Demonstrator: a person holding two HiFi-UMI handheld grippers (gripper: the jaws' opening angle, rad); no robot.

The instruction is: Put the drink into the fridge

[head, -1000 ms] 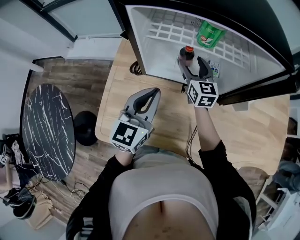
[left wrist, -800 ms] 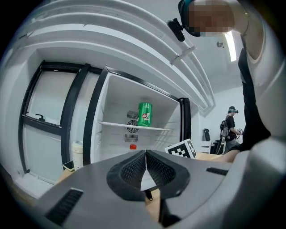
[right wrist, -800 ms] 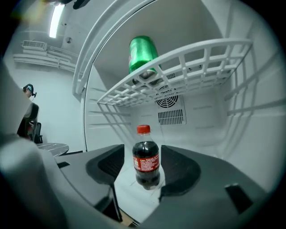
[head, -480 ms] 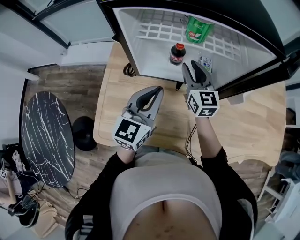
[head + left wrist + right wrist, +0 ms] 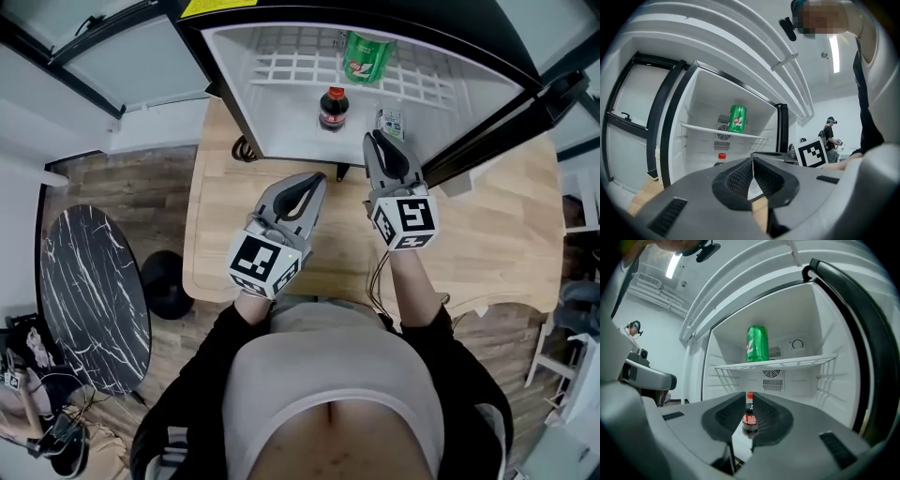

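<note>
A cola bottle with a red cap stands upright on the floor of the open fridge; it also shows in both gripper views. My right gripper is just outside the fridge's front edge, to the right of the bottle and apart from it. Its jaws are closing with only a narrow gap left and nothing between them. My left gripper is shut and empty over the wooden table, pointing at the fridge. A green can stands on the wire shelf above.
The black fridge door swings open to the right, close by my right gripper. A small carton sits at the fridge's right front. A round black marble table stands on the floor at the left. A cable coil lies beside the fridge's left corner.
My right gripper let go of the cola bottle, drew back out of the fridge towards me, and its jaws came together. The bottle stays standing inside. The left gripper barely moved.
</note>
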